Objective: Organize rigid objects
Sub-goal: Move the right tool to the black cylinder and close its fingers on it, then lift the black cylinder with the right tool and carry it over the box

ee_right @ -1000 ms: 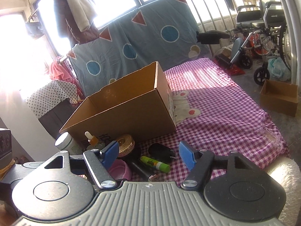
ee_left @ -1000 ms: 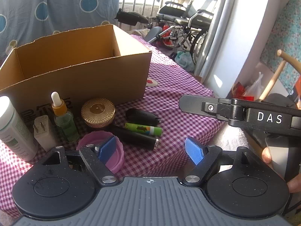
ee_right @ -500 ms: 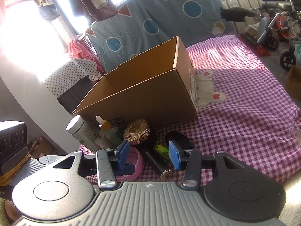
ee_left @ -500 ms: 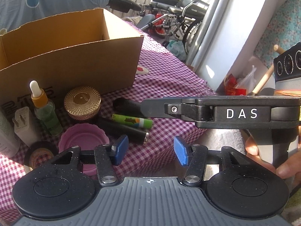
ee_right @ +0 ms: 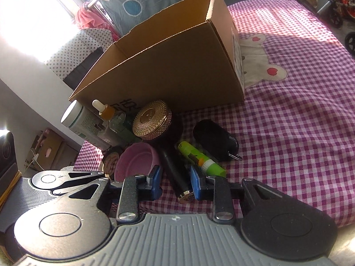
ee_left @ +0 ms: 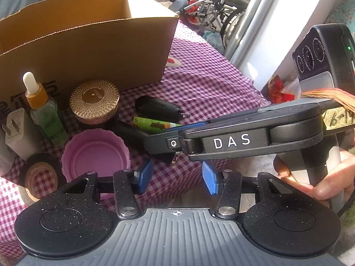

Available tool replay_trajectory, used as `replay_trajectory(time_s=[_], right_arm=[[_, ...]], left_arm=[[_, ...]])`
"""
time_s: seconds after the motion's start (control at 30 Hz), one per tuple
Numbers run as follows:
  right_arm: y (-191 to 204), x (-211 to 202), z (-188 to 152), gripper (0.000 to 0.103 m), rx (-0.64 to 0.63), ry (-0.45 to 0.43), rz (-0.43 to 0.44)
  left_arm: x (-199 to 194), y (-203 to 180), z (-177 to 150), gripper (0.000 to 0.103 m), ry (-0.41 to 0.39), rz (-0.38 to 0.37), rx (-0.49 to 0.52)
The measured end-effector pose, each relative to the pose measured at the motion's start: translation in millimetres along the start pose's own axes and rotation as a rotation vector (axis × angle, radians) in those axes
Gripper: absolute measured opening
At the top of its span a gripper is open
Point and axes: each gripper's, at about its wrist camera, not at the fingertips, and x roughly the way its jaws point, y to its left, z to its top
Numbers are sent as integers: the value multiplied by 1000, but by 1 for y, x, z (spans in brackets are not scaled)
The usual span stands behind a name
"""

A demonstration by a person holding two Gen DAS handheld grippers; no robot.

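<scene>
An open cardboard box point(ee_right: 177, 66) stands on the purple checked cloth point(ee_right: 288, 122). In front of it lie a black tube point(ee_right: 175, 168), a green stick point(ee_right: 199, 157), a black key case point(ee_right: 213, 139), a pink lid point(ee_right: 137, 161), a gold-lidded jar point(ee_right: 152, 119) and a dropper bottle point(ee_right: 108, 113). My right gripper point(ee_right: 175, 180) is low over the tube's near end, which lies between its closing jaws; a gap still shows on the left side. My left gripper point(ee_left: 177, 178) hangs over the cloth's front edge, its jaws closing on nothing. The right gripper point(ee_left: 157, 136) reaches in from the right.
A white charger point(ee_left: 17, 133) and a tape roll point(ee_left: 37, 177) sit at the left, with a white bottle point(ee_right: 82, 119) behind them. A hand point(ee_left: 321, 181) holds the right gripper's handle. Wheelchairs point(ee_left: 221, 0) stand beyond the bed. The cloth to the right of the box is bare.
Both grippers' jaws have narrowed. The right gripper has dropped and tilted down toward the objects, so the black tube now lies between its fingers. The left gripper's view has tilted down a little.
</scene>
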Motion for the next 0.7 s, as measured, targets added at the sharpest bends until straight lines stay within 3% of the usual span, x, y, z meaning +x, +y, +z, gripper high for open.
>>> replay_trajectory(time_s=[0.07,0.33,0.7], right_arm=[[-3,3,-2,23,26,19,14],[-19,-7,-17,21,196,84,96],[-15,-13,-7,24,190,69,39]], left_arm=[[1,0,0,50,7,4,1],[0,-3,-5,58,29,9,17],[7,-2,-2,55,44,22,0]])
